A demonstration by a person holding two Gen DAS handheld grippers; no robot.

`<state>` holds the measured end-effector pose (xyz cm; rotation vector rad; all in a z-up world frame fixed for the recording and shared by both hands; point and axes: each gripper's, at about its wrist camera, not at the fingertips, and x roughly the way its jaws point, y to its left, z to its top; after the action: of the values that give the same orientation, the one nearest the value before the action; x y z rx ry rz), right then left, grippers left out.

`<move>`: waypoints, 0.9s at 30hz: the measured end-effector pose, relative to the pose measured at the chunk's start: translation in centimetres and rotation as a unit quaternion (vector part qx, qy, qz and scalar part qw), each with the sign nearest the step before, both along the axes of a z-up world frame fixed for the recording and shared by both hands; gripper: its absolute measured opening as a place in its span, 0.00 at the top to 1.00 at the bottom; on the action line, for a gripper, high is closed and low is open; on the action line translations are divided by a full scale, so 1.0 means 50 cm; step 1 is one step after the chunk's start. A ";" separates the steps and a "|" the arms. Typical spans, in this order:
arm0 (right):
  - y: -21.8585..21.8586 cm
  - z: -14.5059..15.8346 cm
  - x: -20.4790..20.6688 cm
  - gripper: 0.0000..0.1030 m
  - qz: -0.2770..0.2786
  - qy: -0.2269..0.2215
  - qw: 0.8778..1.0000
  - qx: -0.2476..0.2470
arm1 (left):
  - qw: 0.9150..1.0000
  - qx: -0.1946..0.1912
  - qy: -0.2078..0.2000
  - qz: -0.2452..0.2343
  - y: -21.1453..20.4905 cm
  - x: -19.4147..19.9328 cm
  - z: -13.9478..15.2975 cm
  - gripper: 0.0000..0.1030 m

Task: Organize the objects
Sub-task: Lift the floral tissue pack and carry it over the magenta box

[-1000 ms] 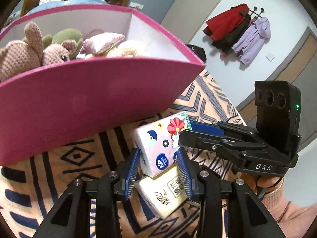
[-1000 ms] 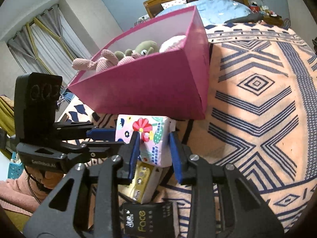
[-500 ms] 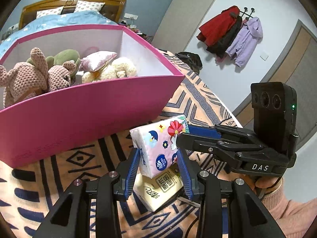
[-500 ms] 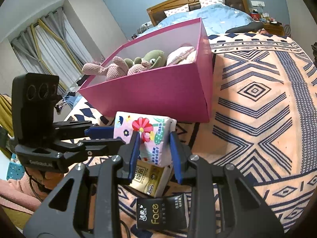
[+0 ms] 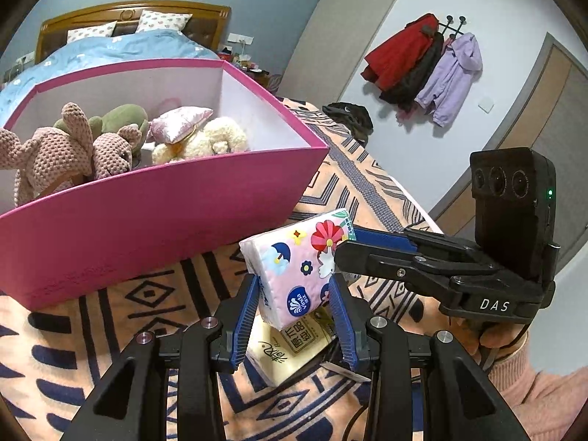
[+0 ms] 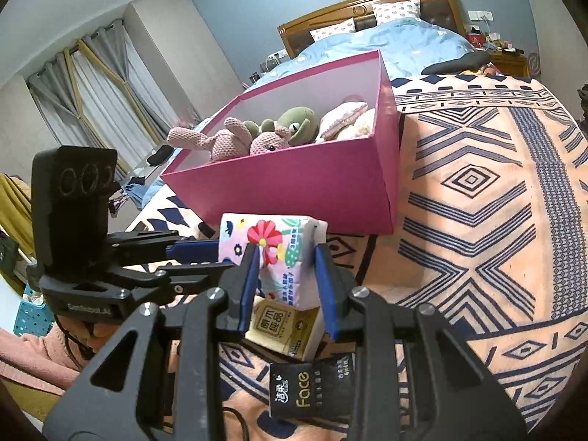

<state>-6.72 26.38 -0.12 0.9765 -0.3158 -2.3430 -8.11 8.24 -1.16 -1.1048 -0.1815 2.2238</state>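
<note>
A pink floral tissue pack [image 5: 294, 257] hangs just above the patterned blanket, in front of the pink box [image 5: 147, 217]. My left gripper [image 5: 294, 286] is shut on its lower end. My right gripper [image 5: 349, 246] comes in from the right and clamps the same pack. In the right wrist view the right gripper [image 6: 284, 261] pinches the floral pack [image 6: 272, 235], while the left gripper [image 6: 220, 257] reaches in from the left. A yellow tissue pack [image 6: 283, 327] lies on the blanket under the floral one. A black "Face" pack [image 6: 312, 386] lies nearer the camera.
The pink box [image 6: 294, 187] holds several plush toys [image 5: 73, 147] on its left and middle; its near right corner shows bare floor. The blanket [image 6: 477, 202] stretches to the right. A bed stands behind, and coats [image 5: 422, 62] hang on the wall. A person's sleeve [image 5: 544, 397] is at lower right.
Both grippers have risen with the floral pack, which now hangs clear of the yellow pack. More of the box's inside shows than before.
</note>
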 end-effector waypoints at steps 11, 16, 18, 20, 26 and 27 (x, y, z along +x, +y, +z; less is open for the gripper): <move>0.002 0.028 0.010 0.67 0.002 0.020 1.000 -0.008 | 1.000 0.001 0.023 -0.001 -0.004 0.007 0.035 0.62; 0.004 0.045 0.010 0.67 0.006 0.030 0.999 -0.012 | 0.999 0.003 0.032 0.000 -0.007 0.005 0.052 0.62; 0.005 0.051 0.007 0.67 0.006 0.033 0.999 -0.014 | 0.999 0.003 0.035 0.000 -0.007 0.004 0.057 0.62; 0.005 0.057 0.004 0.67 0.007 0.036 0.999 -0.015 | 0.999 0.003 0.036 0.001 -0.008 0.003 0.061 0.62; 0.000 0.072 -0.002 0.67 0.010 0.045 0.999 -0.016 | 0.999 0.004 0.041 0.004 -0.013 -0.004 0.072 0.62; 0.000 0.074 -0.004 0.67 0.010 0.046 0.999 -0.016 | 0.999 0.004 0.042 0.004 -0.014 -0.006 0.075 0.62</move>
<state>-6.92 26.39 3.59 0.8493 -0.3032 -2.3493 -8.42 7.56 2.58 -1.0052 -0.1596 2.2709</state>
